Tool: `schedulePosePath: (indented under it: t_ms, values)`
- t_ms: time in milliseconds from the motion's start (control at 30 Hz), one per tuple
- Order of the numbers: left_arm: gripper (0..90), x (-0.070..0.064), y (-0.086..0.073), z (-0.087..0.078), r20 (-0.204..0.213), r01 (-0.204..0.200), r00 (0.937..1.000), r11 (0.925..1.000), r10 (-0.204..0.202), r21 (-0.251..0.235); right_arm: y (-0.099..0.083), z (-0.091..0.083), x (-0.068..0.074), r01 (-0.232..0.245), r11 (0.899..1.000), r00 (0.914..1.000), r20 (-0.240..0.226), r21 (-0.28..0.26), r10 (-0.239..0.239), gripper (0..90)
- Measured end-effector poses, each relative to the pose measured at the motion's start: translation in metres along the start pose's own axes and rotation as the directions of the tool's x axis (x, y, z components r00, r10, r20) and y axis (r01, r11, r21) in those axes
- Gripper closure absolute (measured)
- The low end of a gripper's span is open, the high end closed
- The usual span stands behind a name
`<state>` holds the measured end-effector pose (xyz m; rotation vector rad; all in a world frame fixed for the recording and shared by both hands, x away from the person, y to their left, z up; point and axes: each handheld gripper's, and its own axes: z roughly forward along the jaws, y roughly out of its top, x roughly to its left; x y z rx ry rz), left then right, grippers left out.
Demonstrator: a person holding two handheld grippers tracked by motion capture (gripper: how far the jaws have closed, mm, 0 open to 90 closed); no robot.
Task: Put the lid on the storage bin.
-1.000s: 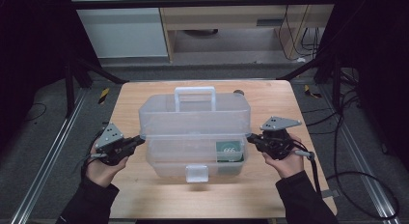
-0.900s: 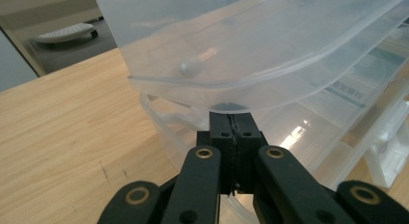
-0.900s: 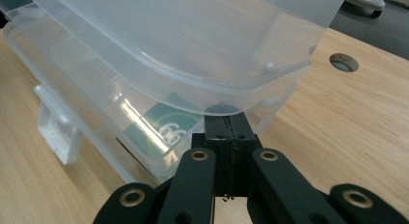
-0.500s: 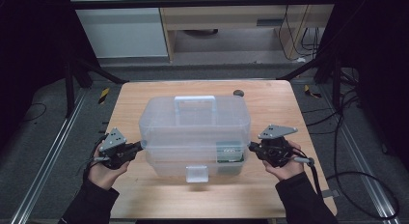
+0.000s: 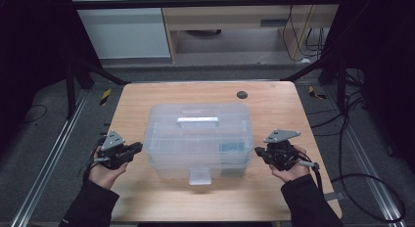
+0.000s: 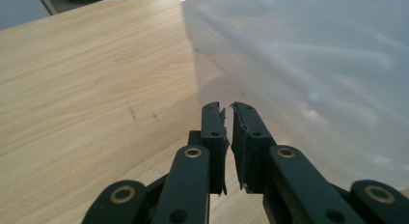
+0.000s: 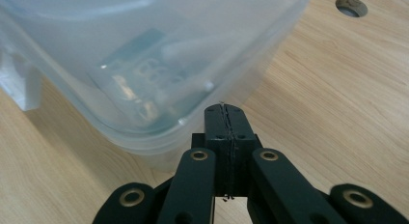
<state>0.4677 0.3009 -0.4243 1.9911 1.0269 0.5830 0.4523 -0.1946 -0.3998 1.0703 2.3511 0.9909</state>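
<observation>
Blurring contents: frosted storage box (image 5: pixel 198 139) hides teal item (image 5: pixel 229 147).

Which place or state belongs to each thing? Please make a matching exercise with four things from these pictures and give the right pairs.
Things:
1. clear plastic box
2. left gripper
3. right gripper
4. round hole in the table

Places or states:
A. jaws pressed fully together, at the box's right end
B. at the far edge of the table, behind the box
C. in the middle of the table, lid down, handle on top
D. jaws almost together, a thin gap between them, at the box's left end

Pairs: 1-C, 2-D, 3-A, 4-B
</observation>
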Motion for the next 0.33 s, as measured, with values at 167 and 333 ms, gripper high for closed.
schedulePosePath:
  t_ms: [167, 333]
  values:
    - [68.6, 0.011, -0.007, 0.004, -0.074, 0.008, 0.9973, 0.9999, -0.009, -0.013, -0.011, 0.006, -0.018, -0.051, 0.999, 0.9942, 0.095, -0.007, 0.052, 78.8]
    - [52.7, 0.022, -0.014, 0.009, -0.105, 0.056, 0.9927, 0.9980, -0.059, -0.030, -0.025, 0.010, -0.038, -0.118, 0.993, 0.9793, 0.163, -0.024, 0.120, 70.5]
